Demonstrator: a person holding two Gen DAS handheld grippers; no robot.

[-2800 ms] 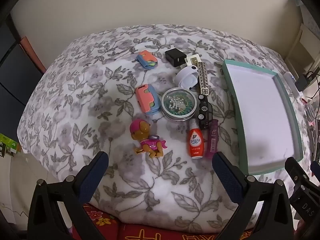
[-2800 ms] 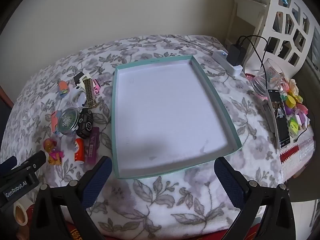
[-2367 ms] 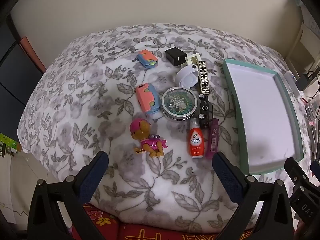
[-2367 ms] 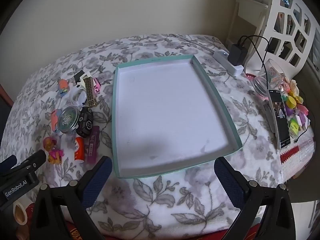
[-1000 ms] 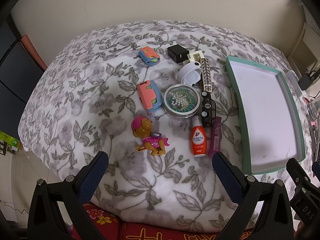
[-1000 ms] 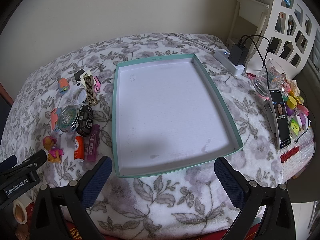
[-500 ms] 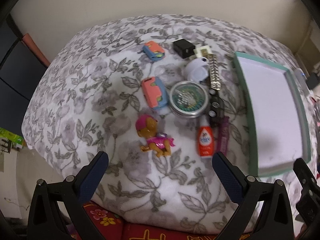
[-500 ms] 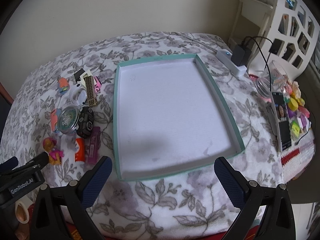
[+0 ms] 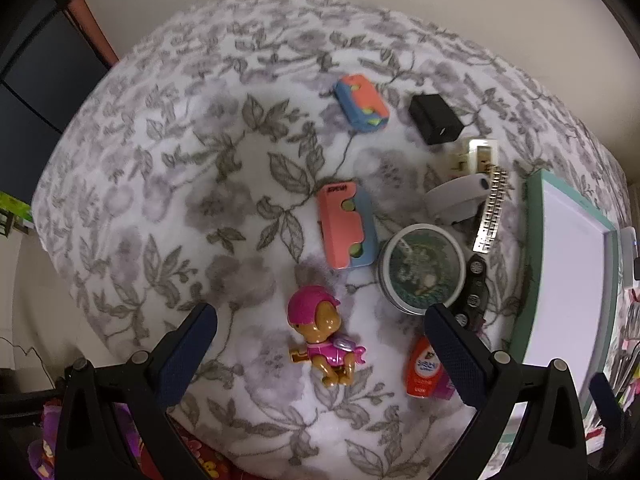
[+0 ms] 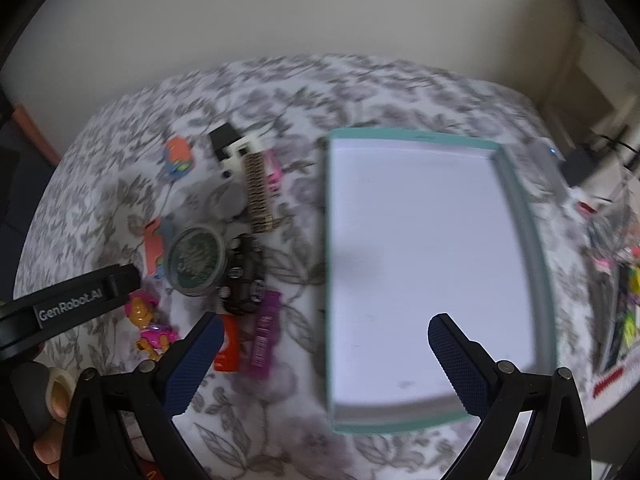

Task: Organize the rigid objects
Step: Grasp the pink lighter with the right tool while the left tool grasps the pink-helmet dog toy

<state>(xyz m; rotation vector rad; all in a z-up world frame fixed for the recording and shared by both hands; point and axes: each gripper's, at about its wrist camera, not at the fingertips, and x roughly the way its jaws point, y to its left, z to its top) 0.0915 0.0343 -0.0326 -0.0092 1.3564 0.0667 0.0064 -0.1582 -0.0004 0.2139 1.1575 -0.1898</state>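
Note:
A pile of small items lies on a floral blanket (image 9: 200,200). Nearest my open left gripper (image 9: 320,316) is a pink dog toy (image 9: 320,340), between and just beyond the fingertips, untouched. Beyond it lie a pink-and-blue case (image 9: 347,230), a round tin (image 9: 422,270), a black toy car (image 9: 474,294), a red bottle (image 9: 424,368), a gold watch band (image 9: 491,216), a black charger (image 9: 435,119) and a second orange-and-blue case (image 9: 362,102). My right gripper (image 10: 325,322) hangs open over the left rim of the teal tray (image 10: 328,240); the tray holds nothing.
The right wrist view is blurred. In it a purple stick (image 10: 264,332) lies beside the red bottle (image 10: 226,346), and a hand (image 10: 52,400) holds the left gripper (image 10: 80,304). Colourful clutter (image 10: 624,280) and a plug with cables (image 10: 580,168) sit right of the tray.
My left gripper has moved forward and down, so the dog toy now sits just past its fingertips. The right gripper has swung left, from the tray's middle toward its left rim.

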